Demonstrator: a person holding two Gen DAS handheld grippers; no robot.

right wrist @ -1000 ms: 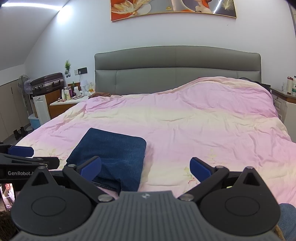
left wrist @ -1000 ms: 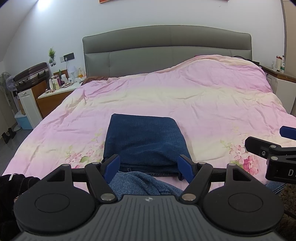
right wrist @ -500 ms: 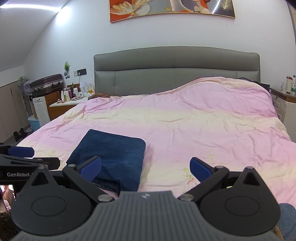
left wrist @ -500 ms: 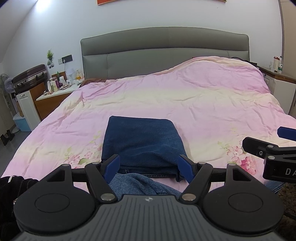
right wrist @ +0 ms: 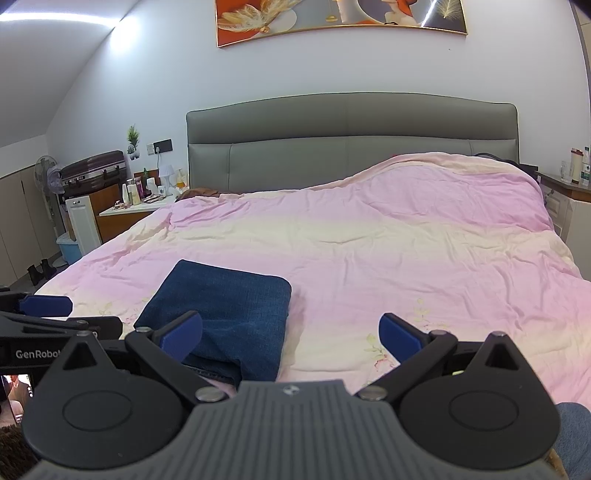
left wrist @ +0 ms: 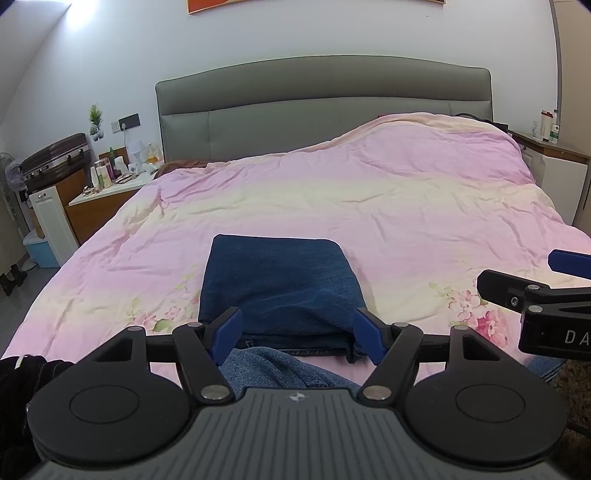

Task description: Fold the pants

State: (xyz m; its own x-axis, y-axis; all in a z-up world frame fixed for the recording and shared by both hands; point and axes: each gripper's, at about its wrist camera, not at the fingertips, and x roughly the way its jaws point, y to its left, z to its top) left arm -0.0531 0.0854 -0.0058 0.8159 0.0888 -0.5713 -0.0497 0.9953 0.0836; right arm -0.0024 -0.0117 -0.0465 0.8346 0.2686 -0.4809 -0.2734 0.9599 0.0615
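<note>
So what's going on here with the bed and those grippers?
A person with a gripper in each hand is folding pants on a bed. The jeans already lie in a compact folded rectangle on the pink duvet. The left gripper is open at their near edge, holding nothing. The right gripper is also open and empty, off to the jeans' right.

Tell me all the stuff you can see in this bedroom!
jeans: one, dark blue, folded, near edge of bed
duvet: one, pink and cream, covers bed
headboard: one, grey, by wall
painting: one, orange, above bed
suitcase: one, brown, left corner
fan: one, left wall
nightstand: one, cluttered with bottles, left of bed
left gripper: open, empty
right gripper: open, empty
</note>
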